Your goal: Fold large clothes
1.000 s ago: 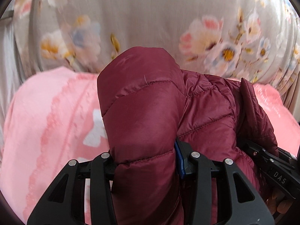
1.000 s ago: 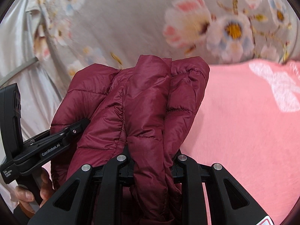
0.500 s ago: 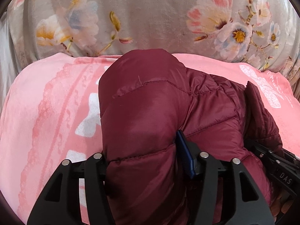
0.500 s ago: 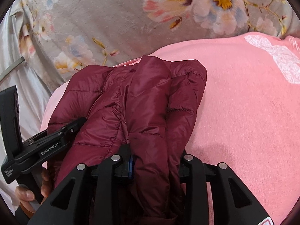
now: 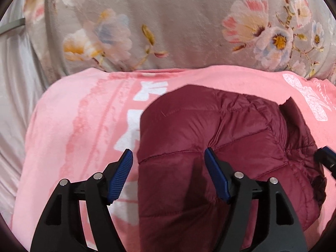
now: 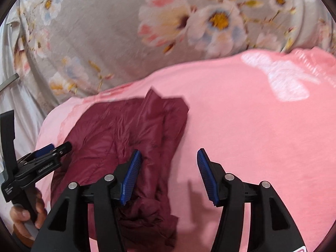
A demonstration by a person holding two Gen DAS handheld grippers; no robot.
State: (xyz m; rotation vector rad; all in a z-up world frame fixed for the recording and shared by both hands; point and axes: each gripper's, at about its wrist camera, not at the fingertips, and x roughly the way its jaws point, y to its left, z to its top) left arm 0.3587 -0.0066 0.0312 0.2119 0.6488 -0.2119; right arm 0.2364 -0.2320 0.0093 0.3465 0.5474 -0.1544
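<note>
A maroon quilted puffer jacket (image 5: 210,147) lies folded in a bundle on a pink blanket (image 5: 73,126). My left gripper (image 5: 168,159) is open, its jaws spread over the jacket's left part, not gripping it. In the right wrist view the jacket (image 6: 117,138) lies left of centre on the pink blanket (image 6: 241,126). My right gripper (image 6: 168,157) is open, its left finger over the jacket's right edge, its right finger over bare blanket. The left gripper (image 6: 54,149) shows at the left, held by a hand.
A grey floral cover (image 5: 168,21) rises behind the blanket, and also shows in the right wrist view (image 6: 105,31). Pale grey fabric (image 5: 14,84) hangs at the far left. The pink blanket has white printed motifs (image 6: 287,79).
Both grippers were shut on the jacket and held it up; now both have opened and let go. The jacket has dropped onto the pink blanket and the grippers have drawn back.
</note>
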